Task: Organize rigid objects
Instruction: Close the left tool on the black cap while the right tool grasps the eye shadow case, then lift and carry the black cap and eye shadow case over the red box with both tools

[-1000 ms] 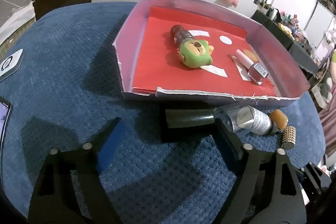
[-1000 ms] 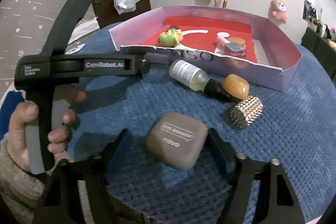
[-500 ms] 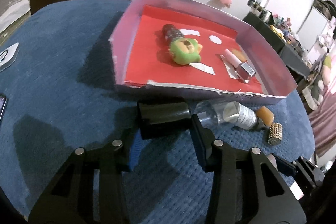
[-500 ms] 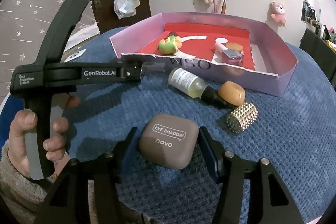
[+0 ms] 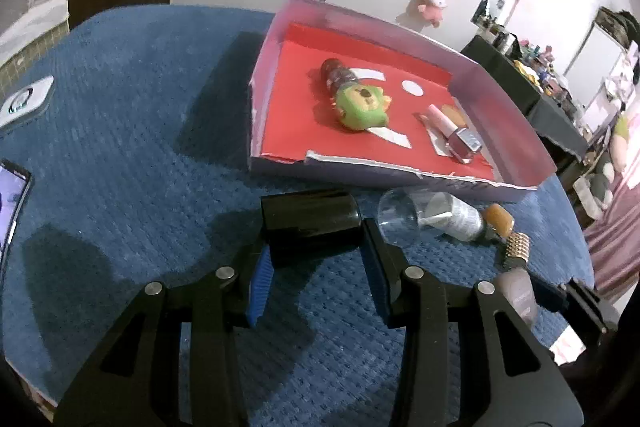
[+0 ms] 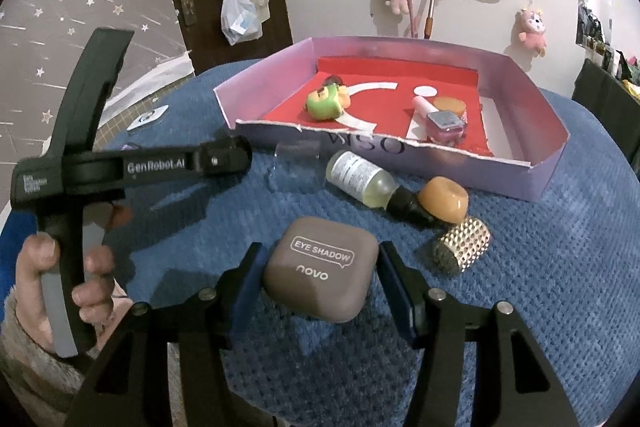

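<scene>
Since a second ago my left claw (image 5: 316,259) has closed from wide open onto the black cap (image 5: 310,223), its pads now pressing both sides. My right claw (image 6: 320,281) has narrowed onto the compact (image 6: 322,277), which sits between the pads; they look to be touching it, so I read it as gripped. Both pieces rest on the blue counter (image 5: 120,115), just in front of the tray (image 5: 516,187). I judge this the pick-up step. Next I should lift each clear of the torn front wall, then set it down on the red floor beside the green toy (image 5: 360,105).
</scene>
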Demonstrator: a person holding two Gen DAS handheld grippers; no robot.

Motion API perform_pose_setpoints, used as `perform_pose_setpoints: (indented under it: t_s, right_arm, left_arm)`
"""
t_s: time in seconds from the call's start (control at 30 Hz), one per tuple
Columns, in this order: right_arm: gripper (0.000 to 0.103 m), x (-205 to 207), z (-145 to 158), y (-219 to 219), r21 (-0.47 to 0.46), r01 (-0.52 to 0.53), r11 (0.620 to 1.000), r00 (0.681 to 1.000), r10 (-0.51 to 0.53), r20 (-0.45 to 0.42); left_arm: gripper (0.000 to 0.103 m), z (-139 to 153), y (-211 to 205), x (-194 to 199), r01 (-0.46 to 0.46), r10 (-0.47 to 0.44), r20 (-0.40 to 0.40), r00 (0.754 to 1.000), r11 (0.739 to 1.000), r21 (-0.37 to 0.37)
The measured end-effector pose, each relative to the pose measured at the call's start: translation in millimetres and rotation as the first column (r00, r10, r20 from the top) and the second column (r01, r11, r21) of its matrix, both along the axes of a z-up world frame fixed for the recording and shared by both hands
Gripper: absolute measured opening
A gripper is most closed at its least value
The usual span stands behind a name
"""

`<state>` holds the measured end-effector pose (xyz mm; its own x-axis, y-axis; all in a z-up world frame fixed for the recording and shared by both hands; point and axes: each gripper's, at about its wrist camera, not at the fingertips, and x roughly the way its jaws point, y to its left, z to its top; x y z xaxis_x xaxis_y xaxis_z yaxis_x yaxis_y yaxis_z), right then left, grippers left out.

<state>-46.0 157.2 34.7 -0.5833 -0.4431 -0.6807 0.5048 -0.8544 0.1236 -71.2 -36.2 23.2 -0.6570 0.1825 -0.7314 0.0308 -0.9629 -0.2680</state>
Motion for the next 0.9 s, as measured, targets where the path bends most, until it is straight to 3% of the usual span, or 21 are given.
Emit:
perform_pose_setpoints:
  t_s: [0.9]
  right_arm:
    - [0.06,-15,36,8,-0.055,-0.006,0.998,0.997,0.002,-0.074]
  left_arm:
    - [0.039,32,19,2,0.062,-0.062,-0.084,0.995,0.998,0.004]
